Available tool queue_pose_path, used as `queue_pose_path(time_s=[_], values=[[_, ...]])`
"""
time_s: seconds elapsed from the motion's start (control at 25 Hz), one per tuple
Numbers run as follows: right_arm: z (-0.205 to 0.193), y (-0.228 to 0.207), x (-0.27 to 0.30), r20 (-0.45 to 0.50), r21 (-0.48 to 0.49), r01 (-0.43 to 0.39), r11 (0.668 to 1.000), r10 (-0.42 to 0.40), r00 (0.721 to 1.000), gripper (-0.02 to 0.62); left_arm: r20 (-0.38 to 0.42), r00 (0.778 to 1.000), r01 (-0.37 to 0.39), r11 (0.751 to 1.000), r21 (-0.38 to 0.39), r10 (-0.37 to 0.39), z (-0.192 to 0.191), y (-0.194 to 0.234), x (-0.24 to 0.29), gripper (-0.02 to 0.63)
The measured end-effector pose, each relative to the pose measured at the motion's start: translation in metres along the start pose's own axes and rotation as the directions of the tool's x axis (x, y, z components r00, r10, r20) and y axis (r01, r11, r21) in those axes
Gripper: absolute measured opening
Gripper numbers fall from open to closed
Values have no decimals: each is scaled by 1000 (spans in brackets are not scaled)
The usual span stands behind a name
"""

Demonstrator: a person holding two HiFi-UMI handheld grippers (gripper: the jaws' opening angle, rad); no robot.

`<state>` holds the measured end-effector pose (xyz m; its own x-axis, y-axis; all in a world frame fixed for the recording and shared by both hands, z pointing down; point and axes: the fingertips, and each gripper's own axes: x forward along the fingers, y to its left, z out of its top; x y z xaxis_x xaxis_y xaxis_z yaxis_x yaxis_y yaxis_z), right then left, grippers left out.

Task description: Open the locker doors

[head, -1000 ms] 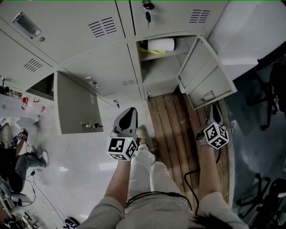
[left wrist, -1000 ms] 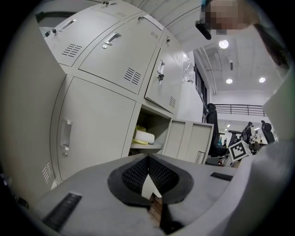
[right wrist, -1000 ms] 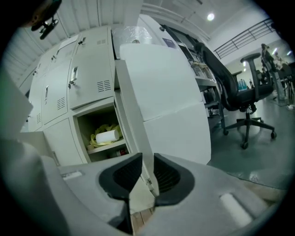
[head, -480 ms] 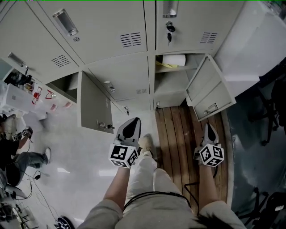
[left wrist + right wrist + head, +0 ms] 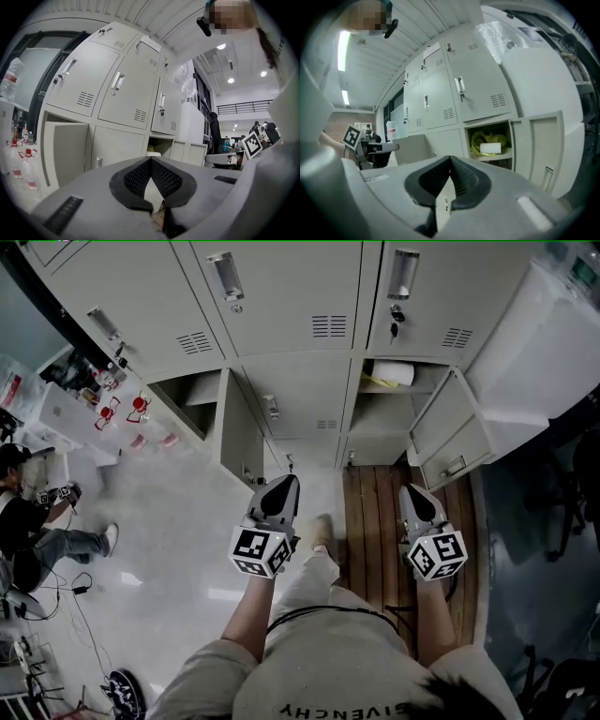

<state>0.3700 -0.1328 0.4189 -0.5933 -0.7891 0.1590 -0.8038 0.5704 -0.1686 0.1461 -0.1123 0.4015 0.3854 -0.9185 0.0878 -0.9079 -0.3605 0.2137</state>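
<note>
One change: right gripper [image 5: 412,493] backed off open locker door [image 5: 450,442], jaws closed.

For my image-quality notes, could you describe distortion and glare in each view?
Head view: even light, mild bowing of the lockers, sheen on the floor. Left gripper view: strong fisheye, dark corners, ceiling lights bloom. Right gripper view: same fisheye, bright strip light.

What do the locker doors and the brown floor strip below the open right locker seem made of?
Locker doors: probably painted sheet metal, pale matte grey; punched vent slots and thin folded edges suggest it. Floor strip: wood or wood-look planks; parallel seams and grain show.
</note>
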Motion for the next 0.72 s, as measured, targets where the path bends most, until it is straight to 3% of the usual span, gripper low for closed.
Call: queue_pose_path(time_s=[0.32, 0.72], values=[[36, 66, -1, 61, -44, -92, 995, 94, 994, 0, 59, 997, -45, 998, 32, 43, 40, 6, -52, -2], [62, 103, -2, 80, -65, -138, 988, 143, 986, 0, 85, 993, -86, 995, 42, 83, 69, 29, -87, -2]])
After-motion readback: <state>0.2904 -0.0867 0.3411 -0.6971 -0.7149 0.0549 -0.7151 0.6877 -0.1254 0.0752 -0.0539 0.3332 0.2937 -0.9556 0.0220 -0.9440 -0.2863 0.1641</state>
